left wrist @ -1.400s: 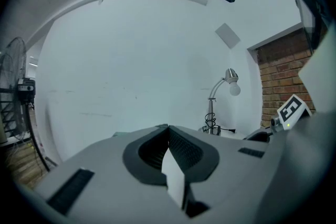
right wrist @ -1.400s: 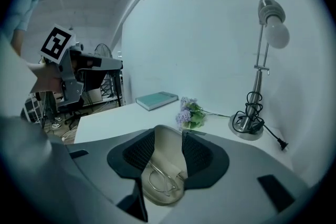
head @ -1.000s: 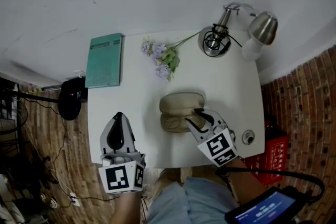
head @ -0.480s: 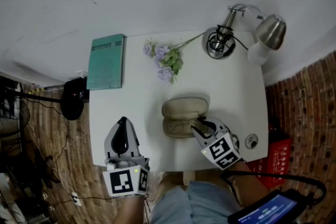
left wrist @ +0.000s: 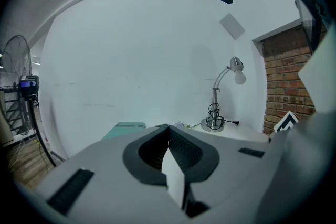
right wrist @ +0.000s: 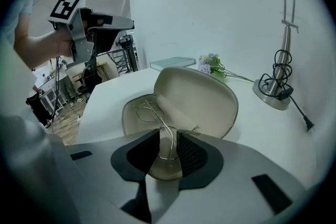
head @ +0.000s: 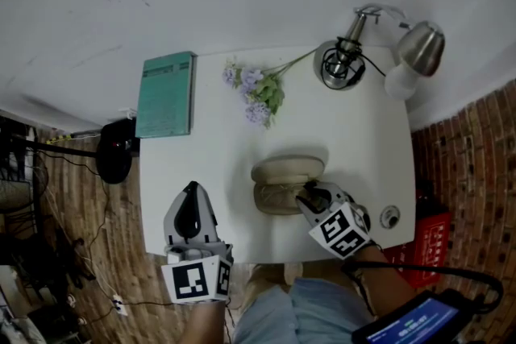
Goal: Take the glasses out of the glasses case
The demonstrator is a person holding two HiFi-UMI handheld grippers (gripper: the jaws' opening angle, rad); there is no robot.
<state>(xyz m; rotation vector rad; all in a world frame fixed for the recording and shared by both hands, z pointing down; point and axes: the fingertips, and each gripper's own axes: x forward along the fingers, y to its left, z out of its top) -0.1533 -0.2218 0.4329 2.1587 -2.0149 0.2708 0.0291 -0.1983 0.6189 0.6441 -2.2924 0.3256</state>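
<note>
A beige glasses case (head: 282, 172) lies open near the front of the white table (head: 210, 157), its lid (right wrist: 202, 92) raised at the far side. Thin wire-framed glasses (right wrist: 148, 112) rest in the lower shell. My right gripper (head: 305, 192) points down into the case's right end. Its jaws are closing, with part of the wire frame between them (right wrist: 169, 145), and the pads are not pressing on it. At the front left edge of the table my left gripper (head: 191, 188) hovers with its jaws together and nothing in them (left wrist: 168, 132).
A teal book (head: 165, 93) lies at the table's back left and purple flowers (head: 256, 95) at the back middle. A metal desk lamp (head: 342, 64) stands at the back right. A small round fitting (head: 390, 216) sits near the front right corner.
My right gripper has sunk lower into the open case and its jaws have narrowed around the glasses frame. The left gripper has stayed put.
</note>
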